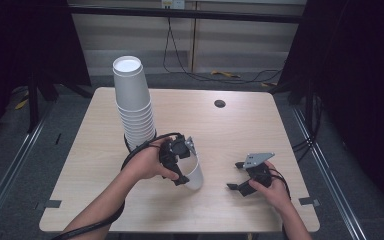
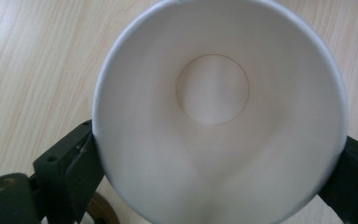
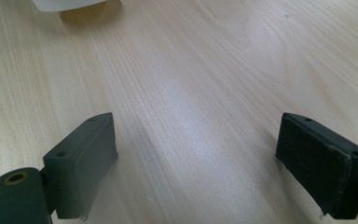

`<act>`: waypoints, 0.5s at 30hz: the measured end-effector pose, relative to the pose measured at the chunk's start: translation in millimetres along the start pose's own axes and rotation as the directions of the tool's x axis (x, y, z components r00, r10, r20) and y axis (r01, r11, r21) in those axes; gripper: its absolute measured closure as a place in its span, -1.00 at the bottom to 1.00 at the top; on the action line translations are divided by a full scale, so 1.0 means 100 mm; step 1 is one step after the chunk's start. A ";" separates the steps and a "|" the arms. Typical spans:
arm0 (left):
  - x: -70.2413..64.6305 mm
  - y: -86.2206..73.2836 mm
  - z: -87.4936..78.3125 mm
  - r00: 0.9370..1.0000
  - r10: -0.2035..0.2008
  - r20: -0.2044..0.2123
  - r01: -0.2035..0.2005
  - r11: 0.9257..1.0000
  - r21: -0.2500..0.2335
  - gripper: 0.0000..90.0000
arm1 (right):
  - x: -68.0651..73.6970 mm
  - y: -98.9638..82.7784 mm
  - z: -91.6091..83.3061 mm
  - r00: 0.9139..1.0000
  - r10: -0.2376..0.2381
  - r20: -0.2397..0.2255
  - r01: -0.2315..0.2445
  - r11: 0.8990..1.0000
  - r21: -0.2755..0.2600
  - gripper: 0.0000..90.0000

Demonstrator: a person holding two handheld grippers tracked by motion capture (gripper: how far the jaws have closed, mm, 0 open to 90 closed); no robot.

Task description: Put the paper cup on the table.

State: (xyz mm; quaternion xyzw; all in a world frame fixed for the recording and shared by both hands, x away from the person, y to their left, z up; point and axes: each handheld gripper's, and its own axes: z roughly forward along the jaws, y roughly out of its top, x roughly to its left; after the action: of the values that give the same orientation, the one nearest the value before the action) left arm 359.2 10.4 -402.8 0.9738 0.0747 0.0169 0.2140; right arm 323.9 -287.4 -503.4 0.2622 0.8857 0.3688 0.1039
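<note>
A single white paper cup [image 1: 196,174] stands upright on the wooden table [image 1: 230,130], just right of the person's left hand. My left gripper [image 1: 187,163] reaches over it with a jaw on either side of its rim. In the left gripper view I look straight down into the cup [image 2: 214,88], and both black pads [image 2: 86,161] touch its wall. My right gripper [image 1: 236,175] rests low on the table at the right, jaws wide apart and nothing between them [image 3: 196,158]. The cup's base [image 3: 70,3] peeks in at the top left of the right gripper view.
A tall stack of white paper cups [image 1: 134,100] stands at the table's left rear, close behind the left hand. A small dark hole [image 1: 220,103] sits in the tabletop near the far edge. Cables trail from both grippers.
</note>
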 end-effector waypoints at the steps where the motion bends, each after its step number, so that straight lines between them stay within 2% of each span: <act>1: 0.00 0.00 0.01 1.000 0.005 -0.002 -0.005 1.000 0.005 -0.85 | 0.00 0.00 0.00 1.000 0.000 0.000 0.000 1.000 0.000 -0.74; 15: 0.00 0.07 0.07 1.000 0.008 0.015 -0.007 0.999 -0.040 -0.89 | 0.00 0.00 0.00 1.000 0.001 0.000 -0.001 1.000 0.000 -0.74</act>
State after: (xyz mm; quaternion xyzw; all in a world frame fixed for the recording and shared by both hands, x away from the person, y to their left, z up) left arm 360.4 1.7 -406.3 0.9698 0.0690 0.0120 0.2337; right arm 323.6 -287.4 -503.4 0.2626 0.8856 0.3687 0.1037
